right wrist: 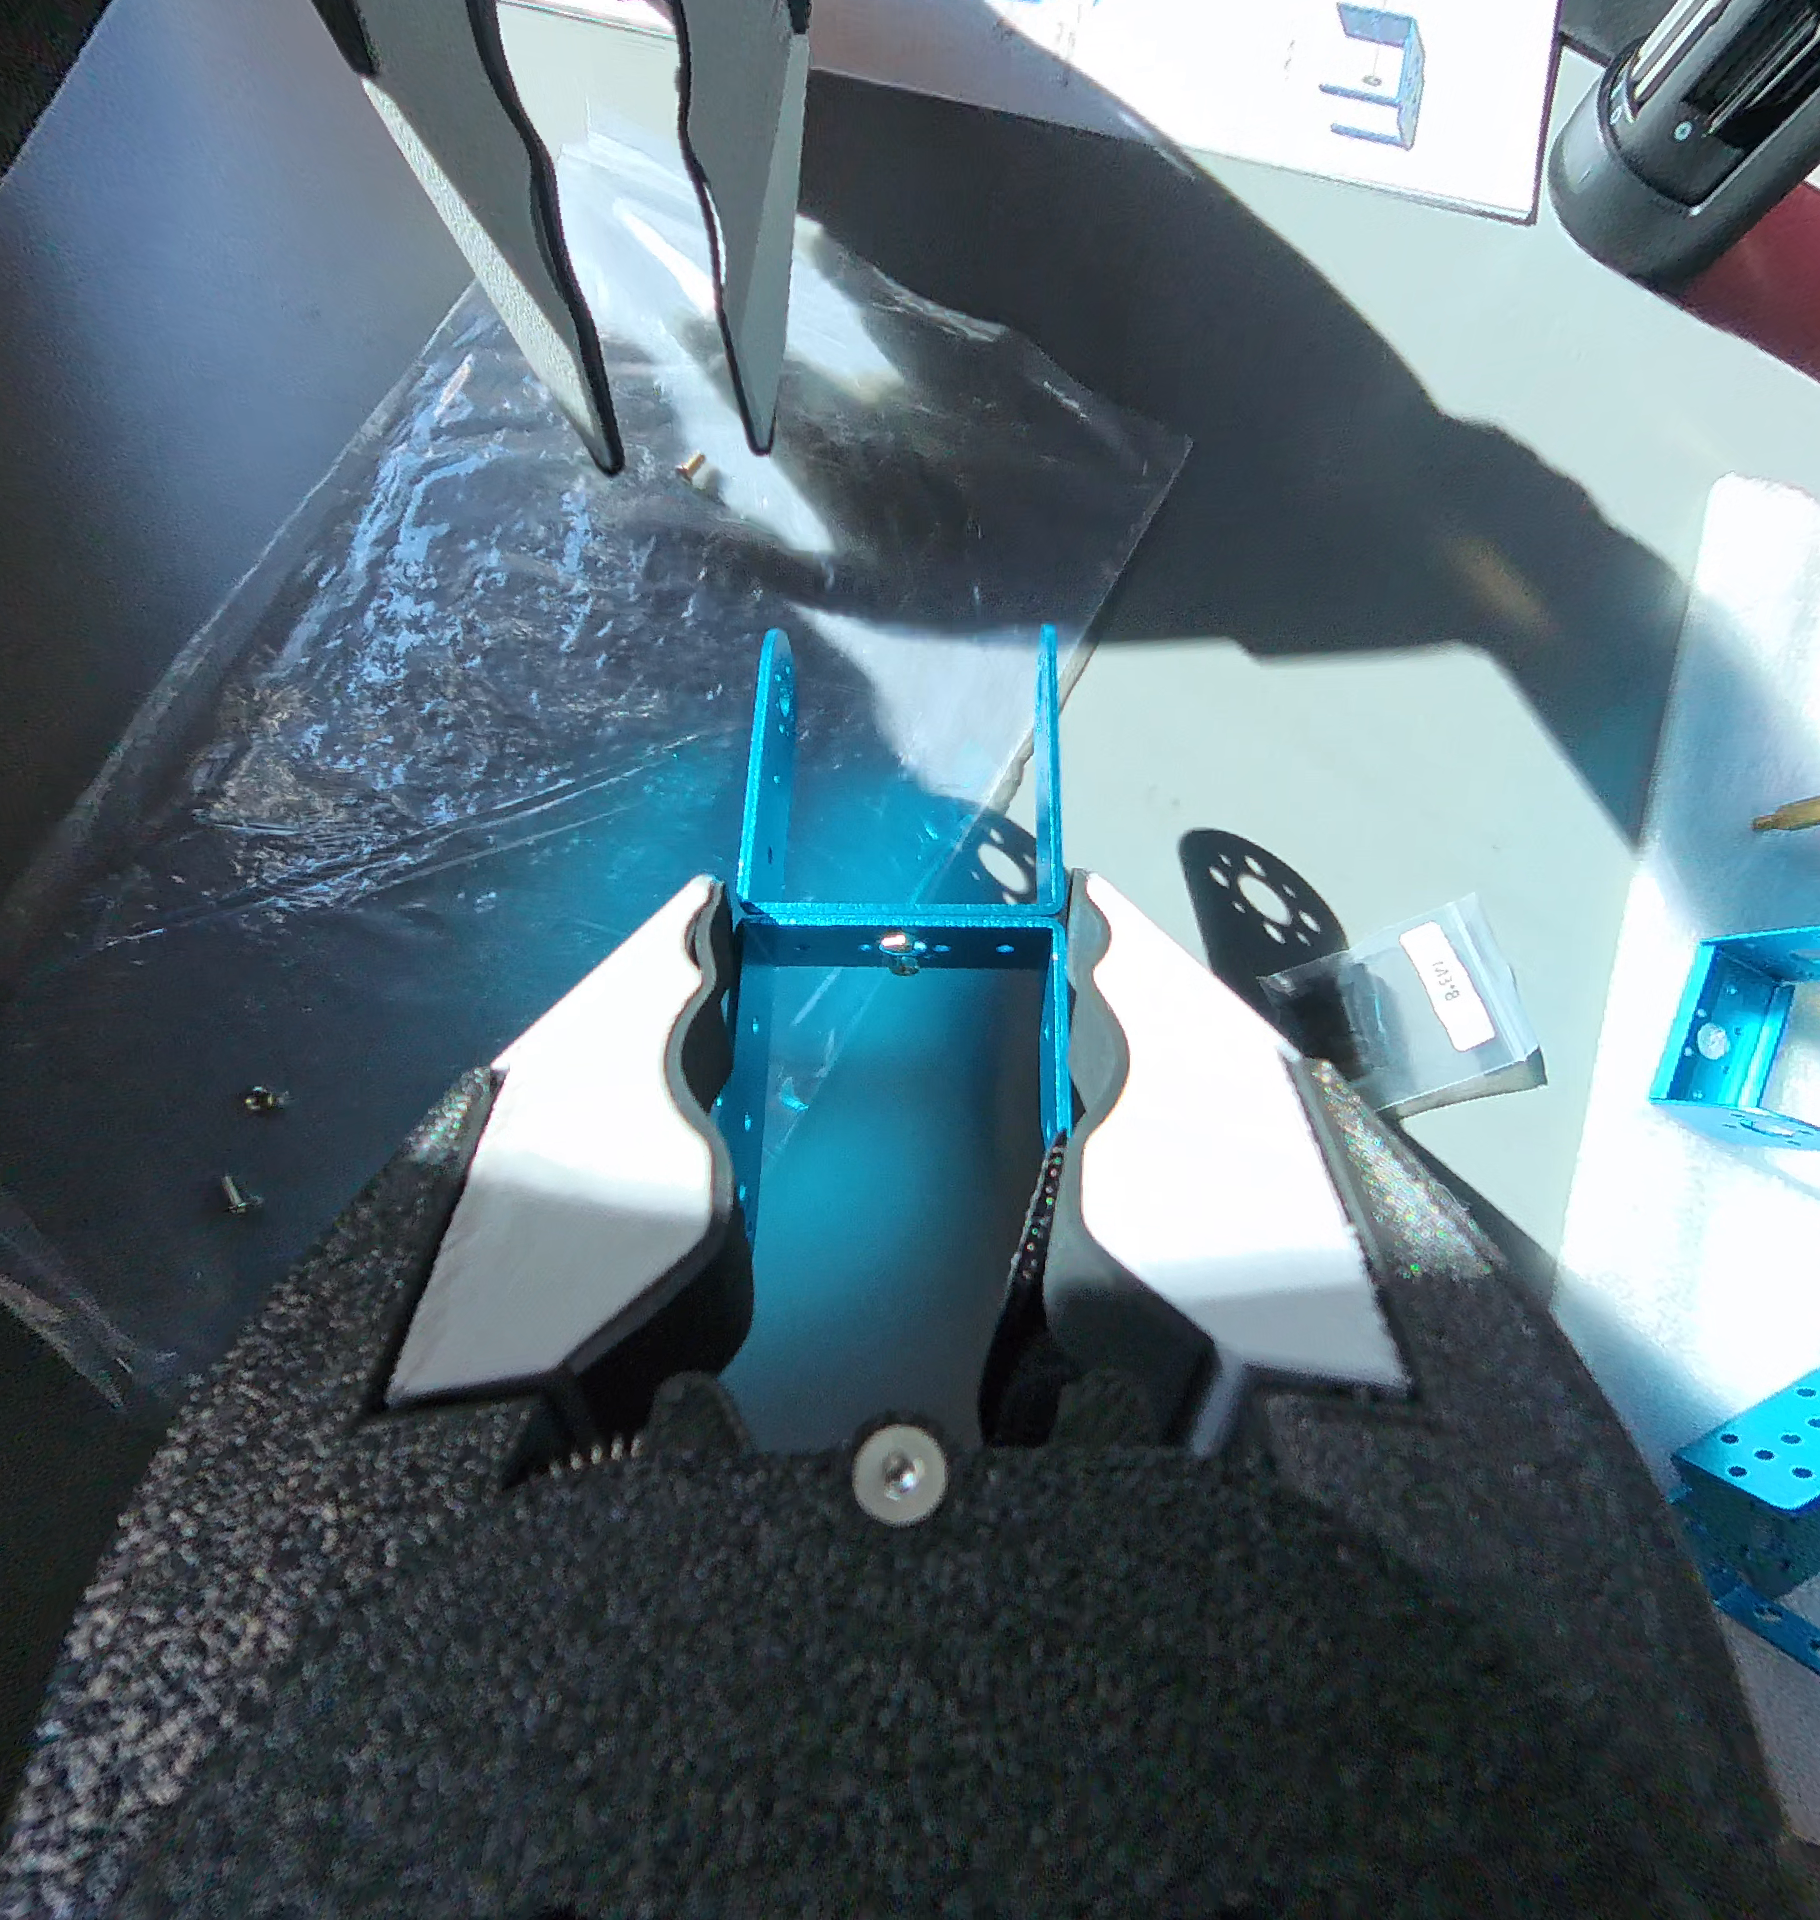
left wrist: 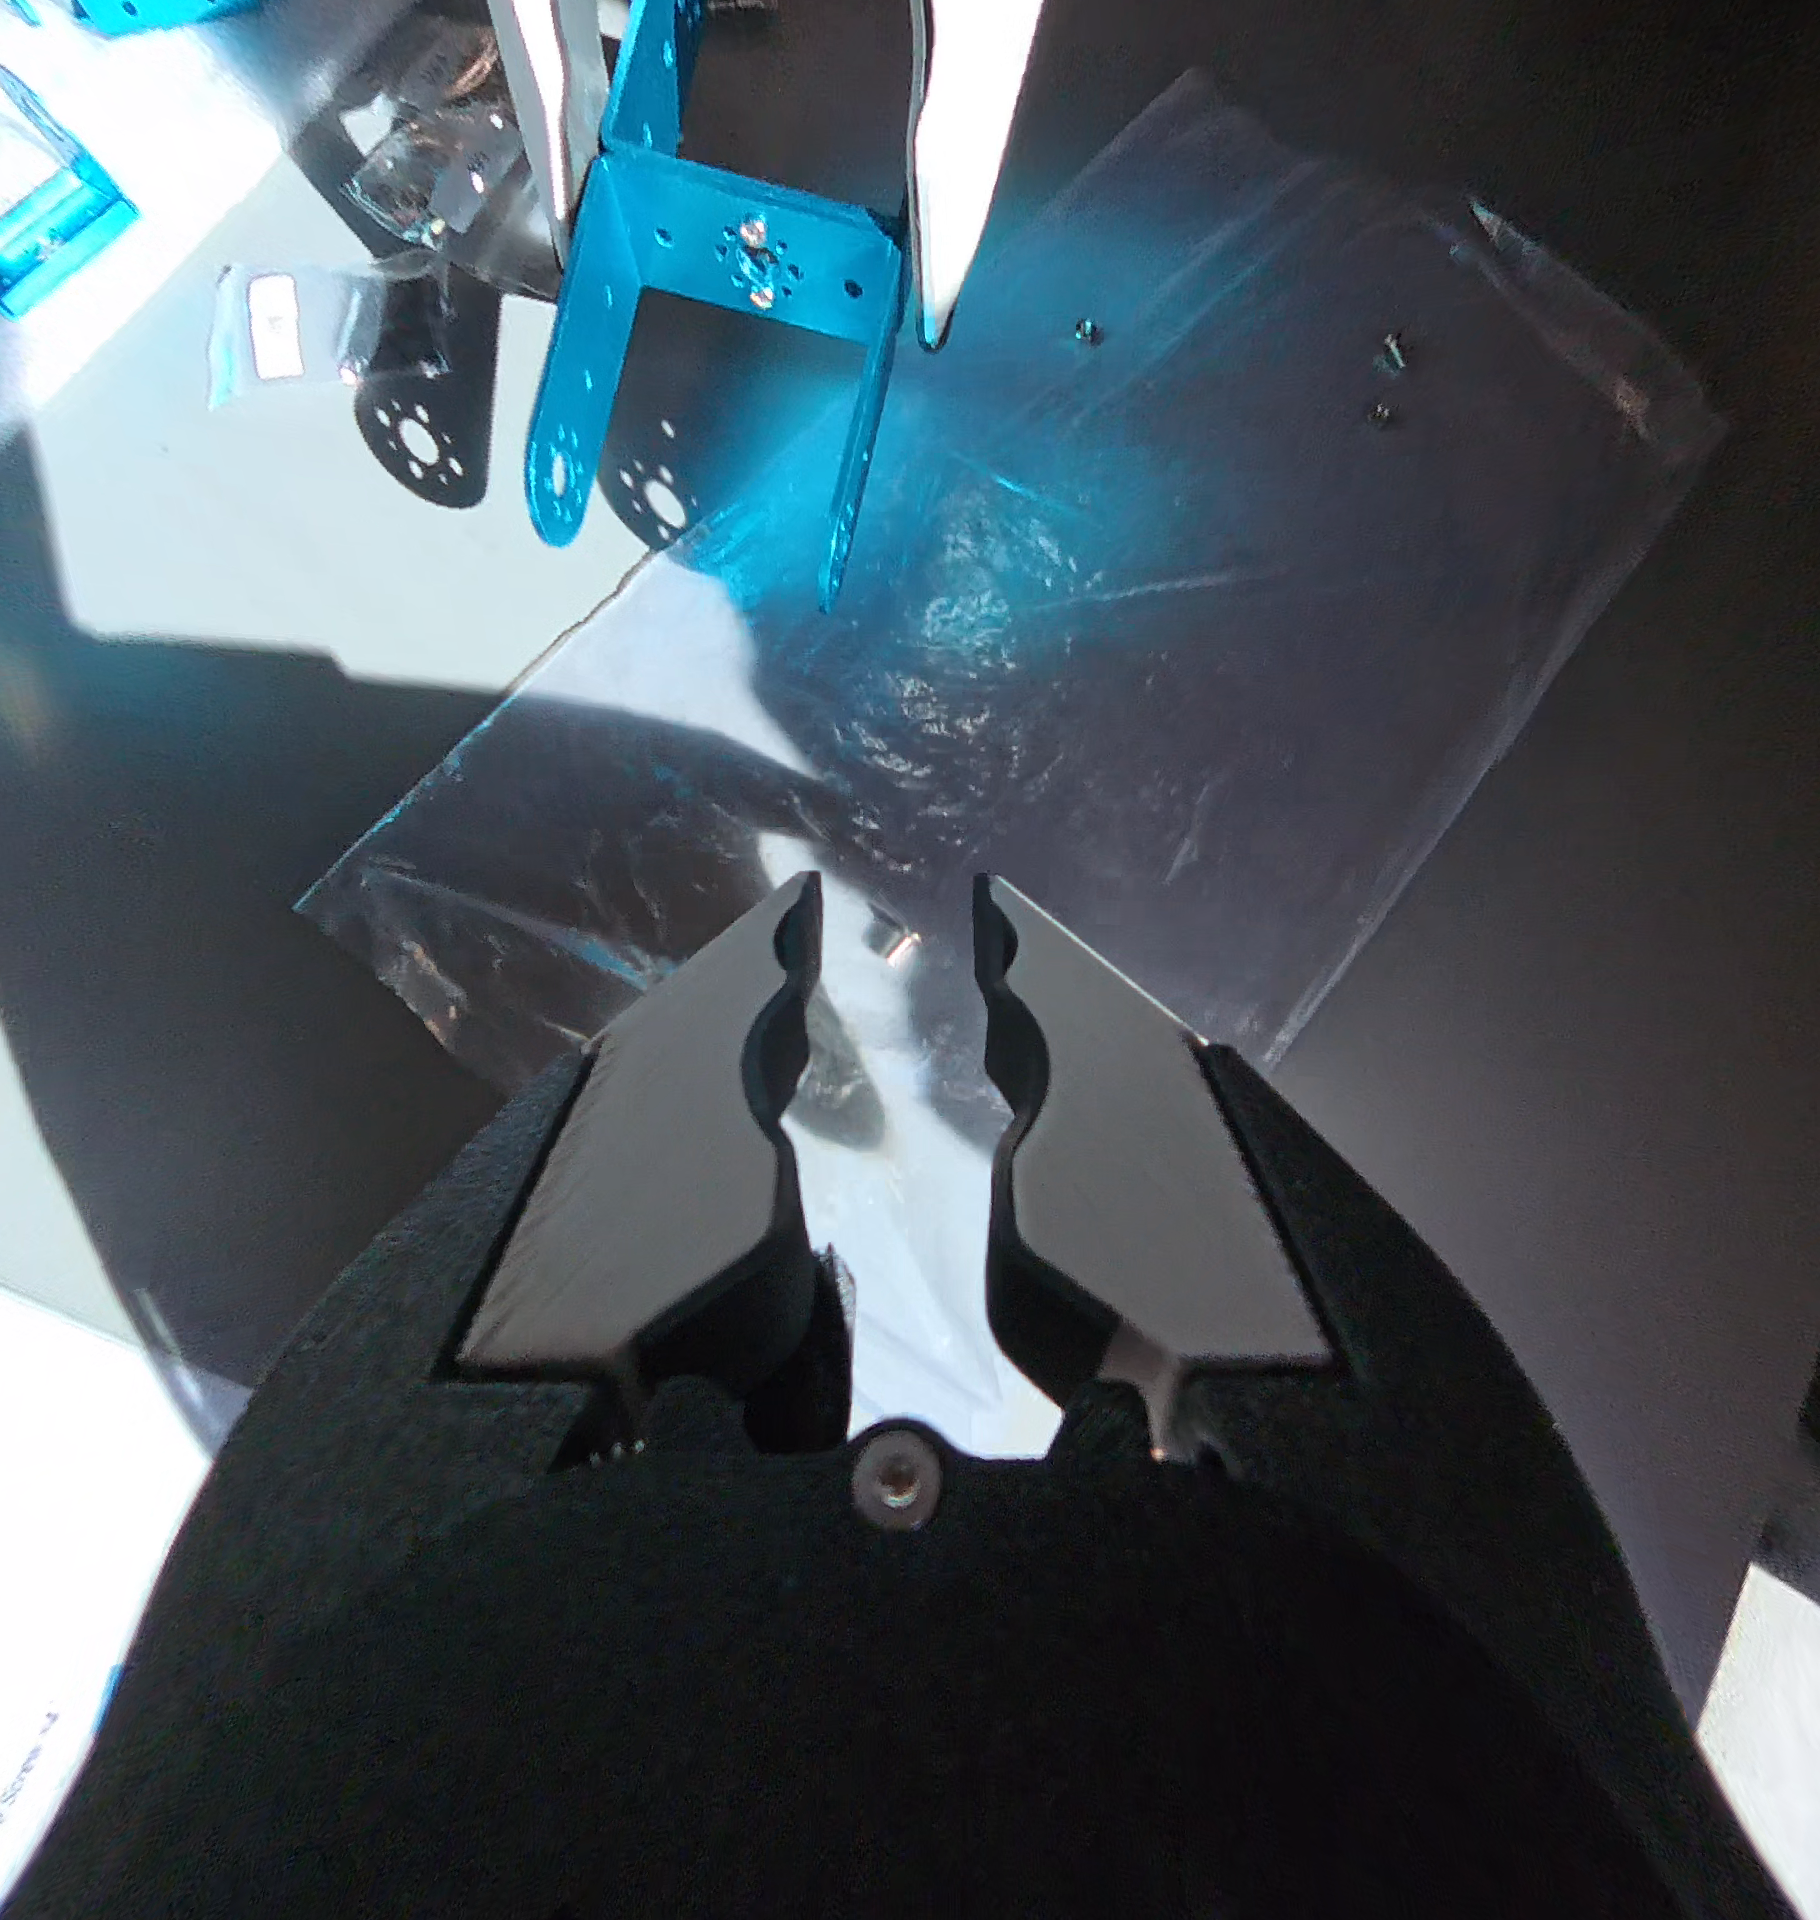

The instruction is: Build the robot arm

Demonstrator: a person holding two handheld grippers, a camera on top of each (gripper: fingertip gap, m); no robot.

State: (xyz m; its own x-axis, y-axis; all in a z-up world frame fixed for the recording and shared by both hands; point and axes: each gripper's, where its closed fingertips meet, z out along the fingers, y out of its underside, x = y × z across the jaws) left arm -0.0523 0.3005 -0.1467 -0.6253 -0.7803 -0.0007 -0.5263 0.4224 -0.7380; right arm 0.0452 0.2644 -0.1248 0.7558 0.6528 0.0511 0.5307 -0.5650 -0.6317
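Note:
My right gripper [right wrist: 895, 904] is shut on a blue metal bracket assembly [right wrist: 901, 1091], two U-shaped brackets joined back to back by a small screw [right wrist: 898, 951], and holds it above the table. The assembly also shows at the top of the left wrist view [left wrist: 719, 270], between the right gripper's white fingers [left wrist: 947, 156]. My left gripper [left wrist: 898, 894] is open just above a clear plastic bag [left wrist: 1197, 623]. A small screw [left wrist: 904, 945] lies on the bag between its fingertips. The right wrist view shows the left gripper [right wrist: 685, 452] with that screw [right wrist: 696, 470].
Loose small screws lie on the dark surface [right wrist: 260, 1096] [right wrist: 236, 1195] [left wrist: 1392, 348]. Other blue brackets [right wrist: 1758, 1029] [right wrist: 1779, 1475] and a small labelled parts bag [right wrist: 1425, 997] lie to the right. A printed sheet [right wrist: 1301, 94] and a black cylindrical device [right wrist: 1695, 135] stand at the far right. Tip to tip, the grippers are about 12 cm apart.

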